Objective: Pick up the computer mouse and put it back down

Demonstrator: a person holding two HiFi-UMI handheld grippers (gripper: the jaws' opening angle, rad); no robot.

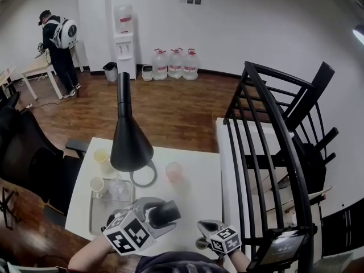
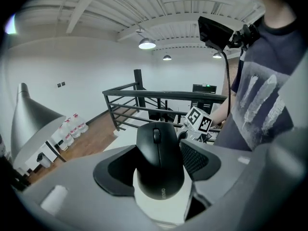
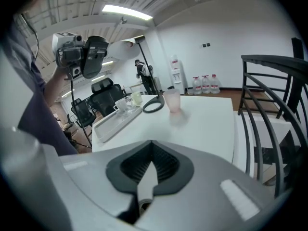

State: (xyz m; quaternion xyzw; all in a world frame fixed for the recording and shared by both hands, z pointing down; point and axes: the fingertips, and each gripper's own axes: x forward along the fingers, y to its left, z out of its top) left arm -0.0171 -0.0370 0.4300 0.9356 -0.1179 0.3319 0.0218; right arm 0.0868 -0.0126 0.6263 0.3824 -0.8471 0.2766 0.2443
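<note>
The mouse sits between the pads of the left hand-held gripper, pinched by its sides with its nose pointing away. In the head view it looks to be held clear of the desk, near the front edge. The right hand-held gripper is closed with nothing in it and waits low at the right.

The main risk, as I judge it, is a slip. The mouse is smooth and rounded, and only its flanks are pinched, so a tilt or a quick descent could let it slide out. Because it hangs close to the desk's front edge, a drop there could send it to the floor. If it is set down too far left it may knock the tray. Farther ahead stand the pink cup and the lamp.

By count, there is one mouse, two hand-held grippers, one pink cup and one lamp. One tray holds three cups: yellow, white and clear. Three water bottles stand by the far wall.
</note>
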